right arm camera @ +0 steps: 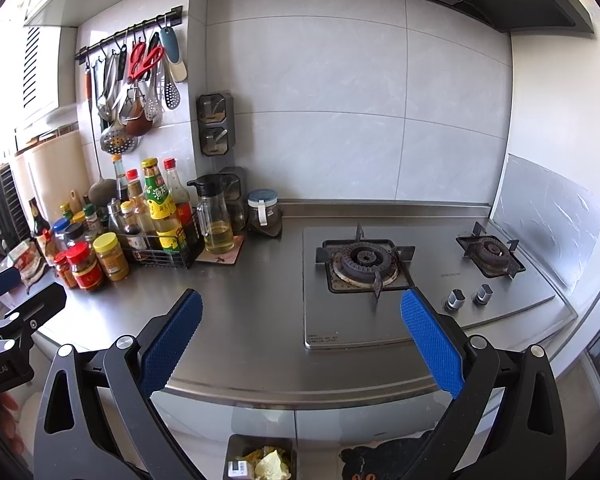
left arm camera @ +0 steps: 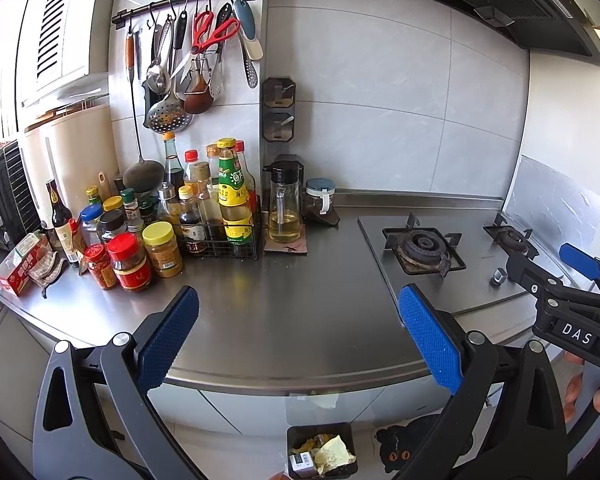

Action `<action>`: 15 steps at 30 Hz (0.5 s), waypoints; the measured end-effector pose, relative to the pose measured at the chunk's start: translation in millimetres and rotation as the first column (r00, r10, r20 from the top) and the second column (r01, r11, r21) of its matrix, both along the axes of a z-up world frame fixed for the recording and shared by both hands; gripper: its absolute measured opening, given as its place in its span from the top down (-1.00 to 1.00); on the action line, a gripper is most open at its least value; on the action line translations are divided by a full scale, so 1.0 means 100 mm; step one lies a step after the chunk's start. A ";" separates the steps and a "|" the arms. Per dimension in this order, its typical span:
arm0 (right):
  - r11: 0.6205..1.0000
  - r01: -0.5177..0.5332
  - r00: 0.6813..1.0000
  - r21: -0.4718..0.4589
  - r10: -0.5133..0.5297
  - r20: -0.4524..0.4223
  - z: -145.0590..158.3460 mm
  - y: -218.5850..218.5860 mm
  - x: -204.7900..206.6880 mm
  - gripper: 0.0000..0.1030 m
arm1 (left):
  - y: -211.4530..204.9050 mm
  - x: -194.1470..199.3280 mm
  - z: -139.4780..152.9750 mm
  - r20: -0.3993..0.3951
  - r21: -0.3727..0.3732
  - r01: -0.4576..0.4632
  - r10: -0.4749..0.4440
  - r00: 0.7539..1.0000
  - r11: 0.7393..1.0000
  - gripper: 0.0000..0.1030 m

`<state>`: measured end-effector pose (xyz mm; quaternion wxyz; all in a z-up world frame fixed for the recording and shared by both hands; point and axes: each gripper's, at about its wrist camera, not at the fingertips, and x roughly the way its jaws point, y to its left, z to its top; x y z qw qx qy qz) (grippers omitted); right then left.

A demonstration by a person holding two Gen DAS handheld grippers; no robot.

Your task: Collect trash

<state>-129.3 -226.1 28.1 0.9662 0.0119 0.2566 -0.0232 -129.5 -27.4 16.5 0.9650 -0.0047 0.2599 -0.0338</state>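
Stainless-steel countertop (left arm camera: 292, 320) lies bare ahead of both spread, empty tools: the left gripper (left arm camera: 298, 336) and the right gripper (right arm camera: 300, 338) each hold their blue-padded fingers (right arm camera: 430, 340) released. Beneath them, on the floor against the cabinet, a small black bin (left arm camera: 320, 454) already holds crumpled yellow paper (left arm camera: 334, 454) and a small box. Collection appears finished or between pieces; the next move calls for finding stray litter.
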 end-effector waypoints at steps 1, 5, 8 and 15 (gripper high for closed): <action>1.000 -0.001 1.000 0.000 0.001 0.000 0.00 0.00 0.00 -0.94 | 0.00 0.01 0.00 -0.001 0.000 0.000 0.000 1.000 1.000 -0.84; 1.000 -0.004 1.000 -0.001 0.004 -0.005 -0.01 -0.02 0.03 -0.94 | 0.00 0.01 0.00 -0.001 0.003 -0.001 0.001 1.000 1.000 -0.84; 1.000 -0.004 1.000 -0.001 0.004 -0.003 0.00 -0.02 0.03 -0.94 | 0.00 0.02 0.00 -0.003 0.004 0.002 -0.002 1.000 1.000 -0.84; 1.000 -0.006 1.000 0.001 0.006 -0.002 0.01 -0.02 0.05 -0.94 | 0.01 0.04 0.00 -0.003 0.006 0.003 -0.003 1.000 1.000 -0.84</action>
